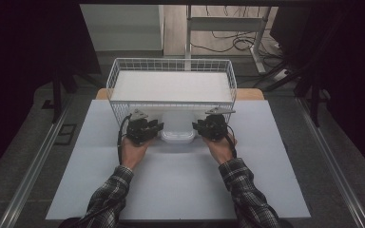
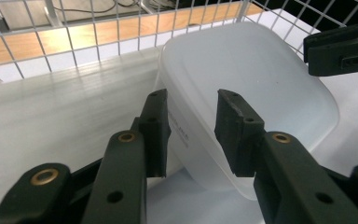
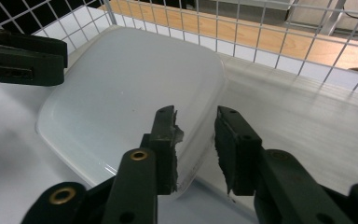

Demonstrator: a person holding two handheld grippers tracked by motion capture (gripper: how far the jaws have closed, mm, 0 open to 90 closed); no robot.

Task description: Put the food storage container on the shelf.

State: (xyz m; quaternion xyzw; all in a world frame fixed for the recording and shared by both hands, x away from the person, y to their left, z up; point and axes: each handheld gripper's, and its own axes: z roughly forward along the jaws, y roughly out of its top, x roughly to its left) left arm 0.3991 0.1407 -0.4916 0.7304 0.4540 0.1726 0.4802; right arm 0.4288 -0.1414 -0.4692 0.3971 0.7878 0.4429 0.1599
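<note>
A translucent white plastic container (image 1: 177, 127) sits on the white table mat, just in front of the wire basket (image 1: 115, 71). My left gripper (image 1: 159, 126) is at its left side and my right gripper (image 1: 196, 127) at its right side. In the left gripper view the left gripper (image 2: 193, 119) is open, its jaws straddling the container (image 2: 261, 79) edge. In the right gripper view the right gripper (image 3: 196, 135) is likewise open, with the edge of the container (image 3: 130, 84) between its jaws. Neither pair of jaws visibly presses on it.
The white wire basket holds a flat white board (image 1: 171, 85) and stands on a wooden surface (image 1: 247, 94) behind the mat. The white mat (image 1: 180, 180) stretches wide toward the near edge. Dark floor, rails and cables surround the table.
</note>
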